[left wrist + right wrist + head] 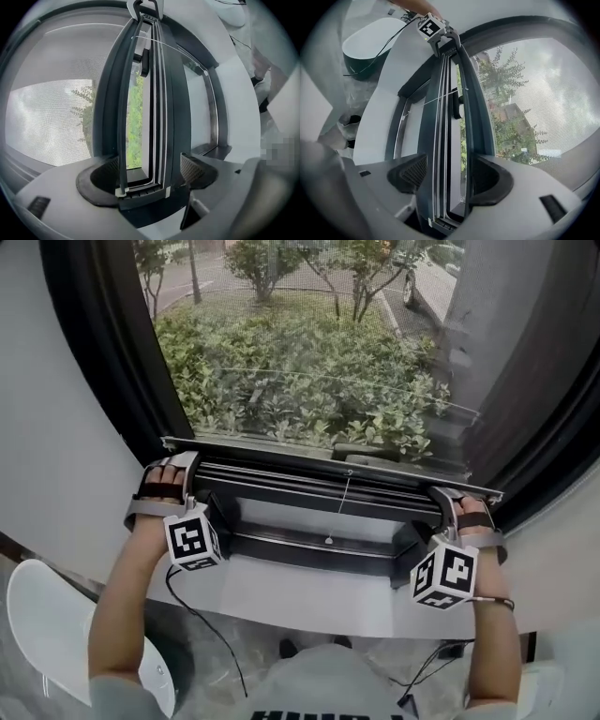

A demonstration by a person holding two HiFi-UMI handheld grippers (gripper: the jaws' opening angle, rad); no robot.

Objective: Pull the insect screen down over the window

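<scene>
Insect screen (300, 352) mesh is covering most of the pane, with green shrubs (309, 395) showing through it. Its bottom bar (328, 472) is running 9 to 3 across the middle of the head view. The bar is sitting low, with a gap showing between it and the lower frame rail (309, 545).

Left gripper (183, 463) is at 9 o'clock on the bar's left end. In the left gripper view its jaws (150, 173) are closed onto the bar (159, 117), a pad pressing each side. Right gripper (442, 495) is at 3 o'clock on the bar's right end. In the right gripper view it (447, 176) is likewise clamping the bar (440, 117) between both pads.

A thin pull cord (339, 507) is hanging from the bar's middle. White sill (281, 592) is lying below the rail at 6 o'clock. A white chair (47, 624) is standing at 8 o'clock, and a black cable (202, 624) is trailing down from the left gripper.
</scene>
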